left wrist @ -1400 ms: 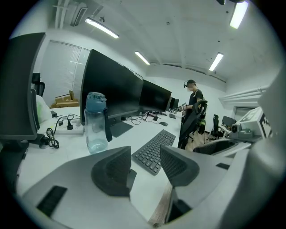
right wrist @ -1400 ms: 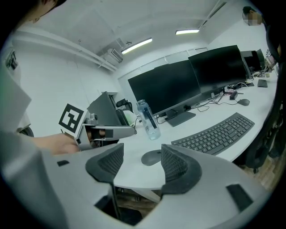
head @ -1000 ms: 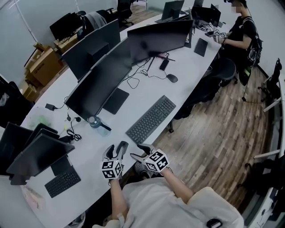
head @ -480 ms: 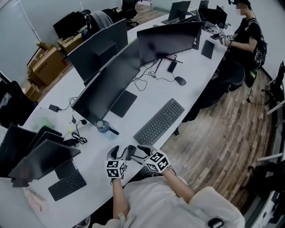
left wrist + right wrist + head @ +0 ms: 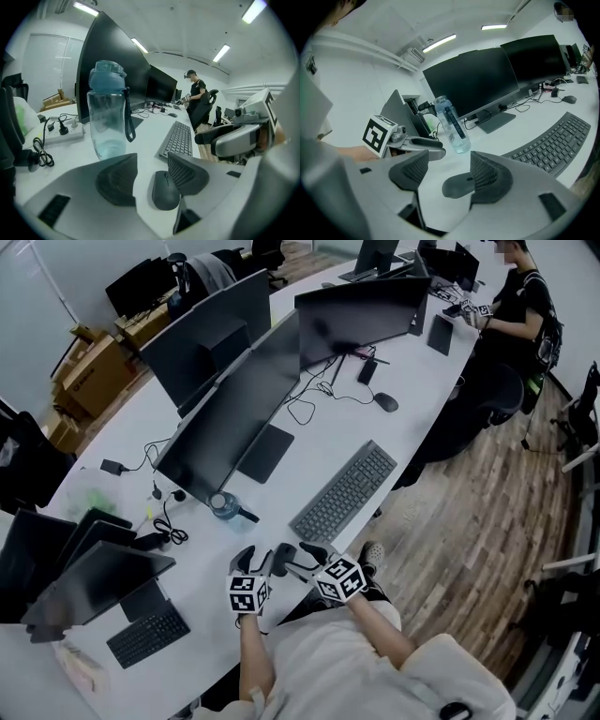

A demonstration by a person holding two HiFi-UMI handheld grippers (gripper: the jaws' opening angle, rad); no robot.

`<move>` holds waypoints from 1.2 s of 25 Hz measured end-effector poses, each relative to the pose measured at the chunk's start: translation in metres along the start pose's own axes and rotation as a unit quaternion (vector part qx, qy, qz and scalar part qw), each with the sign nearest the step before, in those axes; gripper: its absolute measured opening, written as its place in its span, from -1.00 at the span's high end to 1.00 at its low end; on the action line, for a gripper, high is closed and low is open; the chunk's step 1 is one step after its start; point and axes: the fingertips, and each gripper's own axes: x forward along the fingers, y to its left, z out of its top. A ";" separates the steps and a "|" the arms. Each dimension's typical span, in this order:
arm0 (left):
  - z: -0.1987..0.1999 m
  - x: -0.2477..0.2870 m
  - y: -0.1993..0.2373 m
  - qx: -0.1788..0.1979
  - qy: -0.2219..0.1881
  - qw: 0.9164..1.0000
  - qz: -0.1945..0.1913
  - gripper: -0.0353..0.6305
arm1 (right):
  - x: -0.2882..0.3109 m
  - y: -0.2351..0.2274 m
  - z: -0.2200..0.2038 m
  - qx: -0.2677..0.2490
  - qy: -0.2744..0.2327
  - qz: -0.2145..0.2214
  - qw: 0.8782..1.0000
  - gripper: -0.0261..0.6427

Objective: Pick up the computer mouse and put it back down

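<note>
Head cam: high up, looks steeply down on long white desk [image 5: 319, 451]. L+R gripper cams: low, close to desktop; both see clear blue-lidded bottle [image 5: 107, 112] mid-frame, grey keyboard [image 5: 553, 143].

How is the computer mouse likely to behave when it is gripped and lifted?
The mouse looks like a small hard shell: probably stiff and light. Its smooth, rounded sides could slip under a squeeze. No cable shows on it, so likely nothing drags.

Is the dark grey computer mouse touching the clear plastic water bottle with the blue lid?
Apart. The right gripper view shows bare white desk between the dark grey computer mouse and the clear plastic water bottle.
</note>
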 end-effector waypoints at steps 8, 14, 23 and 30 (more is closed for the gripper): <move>-0.016 0.008 -0.001 0.004 0.006 1.000 0.000 0.28 | 0.009 -0.007 -0.011 -0.017 0.025 0.001 1.000 0.07; -0.025 0.012 0.009 0.006 0.015 1.000 0.023 0.18 | 0.016 -0.005 -0.012 -0.038 0.039 0.007 0.998 0.07; -0.045 0.031 -0.003 0.019 0.058 0.998 -0.006 0.09 | 0.015 -0.015 -0.018 -0.042 0.052 0.006 0.998 0.07; -0.061 0.049 -0.019 0.025 0.090 0.995 -0.036 0.03 | 0.013 -0.020 -0.019 -0.036 0.050 0.000 0.998 0.07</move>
